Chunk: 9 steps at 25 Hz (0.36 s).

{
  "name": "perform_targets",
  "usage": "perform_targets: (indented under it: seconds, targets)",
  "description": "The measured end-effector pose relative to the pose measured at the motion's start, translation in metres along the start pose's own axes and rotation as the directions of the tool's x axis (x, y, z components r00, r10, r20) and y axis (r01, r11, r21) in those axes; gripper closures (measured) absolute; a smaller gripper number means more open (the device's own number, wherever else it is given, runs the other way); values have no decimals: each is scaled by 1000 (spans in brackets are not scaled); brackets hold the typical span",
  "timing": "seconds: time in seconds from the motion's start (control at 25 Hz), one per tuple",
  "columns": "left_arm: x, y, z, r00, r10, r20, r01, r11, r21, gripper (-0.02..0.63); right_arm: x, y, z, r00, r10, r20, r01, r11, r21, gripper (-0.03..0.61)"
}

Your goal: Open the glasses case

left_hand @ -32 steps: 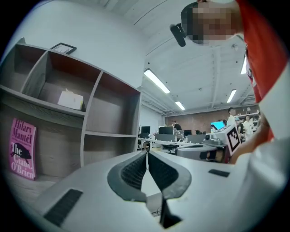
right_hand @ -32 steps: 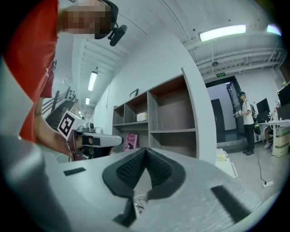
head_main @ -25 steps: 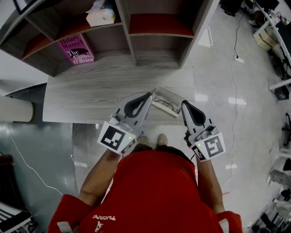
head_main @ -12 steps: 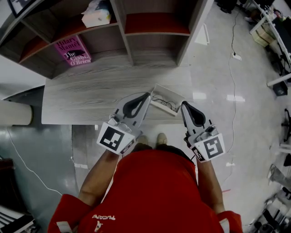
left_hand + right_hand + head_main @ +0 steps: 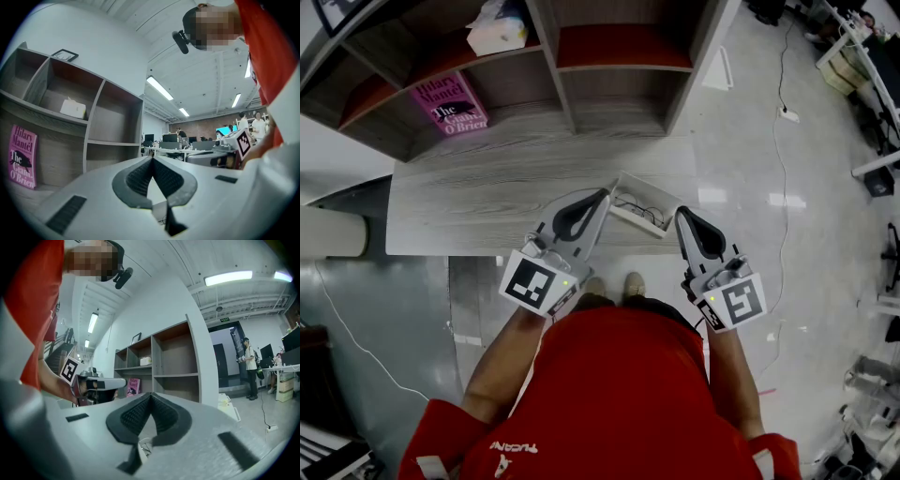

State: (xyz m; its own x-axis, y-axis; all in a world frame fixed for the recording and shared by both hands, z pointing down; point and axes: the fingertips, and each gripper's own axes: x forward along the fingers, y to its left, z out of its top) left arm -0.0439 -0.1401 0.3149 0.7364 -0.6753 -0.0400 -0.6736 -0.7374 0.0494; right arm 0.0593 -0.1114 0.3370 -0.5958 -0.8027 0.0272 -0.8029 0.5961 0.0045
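No glasses case shows in any view. My left gripper [image 5: 604, 196] is held level over the front edge of the grey wooden desk [image 5: 487, 197], jaws shut with nothing between them; in its own view the black pads meet at the tip [image 5: 152, 158]. My right gripper [image 5: 680, 213] hangs just right of it, off the desk's front right corner, also shut and empty [image 5: 150, 393]. Each gripper shows in the other's view: the right gripper [image 5: 234, 150] and the left gripper [image 5: 93, 383].
A white open cable box [image 5: 642, 208] with wires sits at the desk's front edge between the two grippers. Behind stands a cubby shelf [image 5: 619, 89] with a pink book [image 5: 450, 105] and a tissue box [image 5: 497, 28]. Shiny floor lies to the right; people stand far off.
Both grippers stay where they were, jaws shut. Only the head view has shifted slightly.
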Motion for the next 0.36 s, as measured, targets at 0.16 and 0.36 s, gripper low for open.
perform_targets:
  seconds: [0.16, 0.36]
  targets:
    - [0, 0, 0, 1000, 1, -1, -1, 1000, -1, 604, 0, 0, -1, 1000, 3, -1, -3, 1000, 0, 575]
    - [1, -1, 0, 1000, 3, 0, -3, 1000, -2, 604, -1, -1, -3, 1000, 3, -5, -3, 1000, 2, 575]
